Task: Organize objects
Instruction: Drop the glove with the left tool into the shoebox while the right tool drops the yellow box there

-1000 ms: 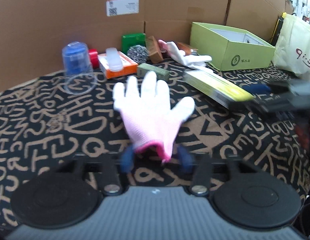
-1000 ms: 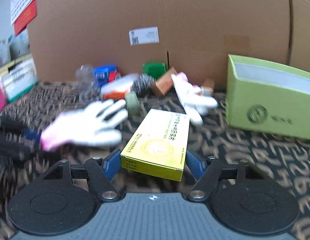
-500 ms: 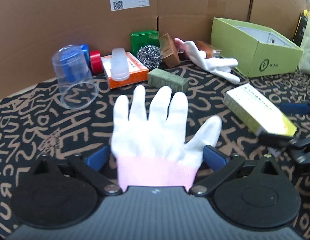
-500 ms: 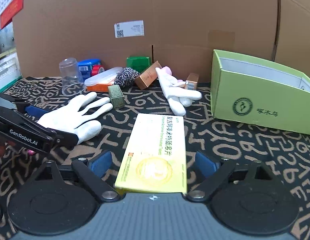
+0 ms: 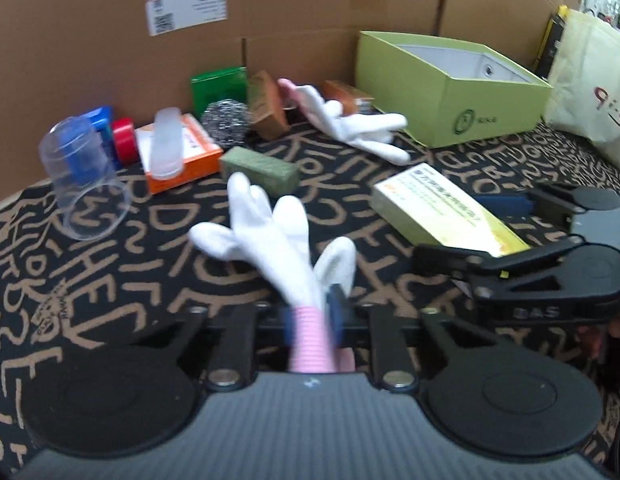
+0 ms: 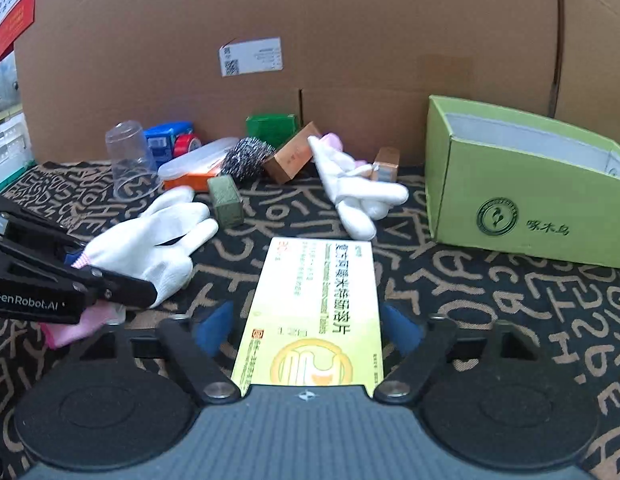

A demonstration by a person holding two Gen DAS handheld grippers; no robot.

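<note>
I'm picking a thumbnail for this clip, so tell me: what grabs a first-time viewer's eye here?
The white glove with a pink cuff, pinched at the cuff by the left gripper, fills the middle of the left wrist view. The yellow box lies between the right gripper's open blue fingers. The green carton stands at the right, against the cardboard wall.

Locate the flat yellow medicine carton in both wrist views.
Left wrist: the flat yellow medicine carton lies right of centre on the patterned cloth, by the right gripper.
Right wrist: the carton is bottom centre, between the open blue fingers.
Shared landmark: the open lime-green cardboard box, beyond the carton in both.
</note>
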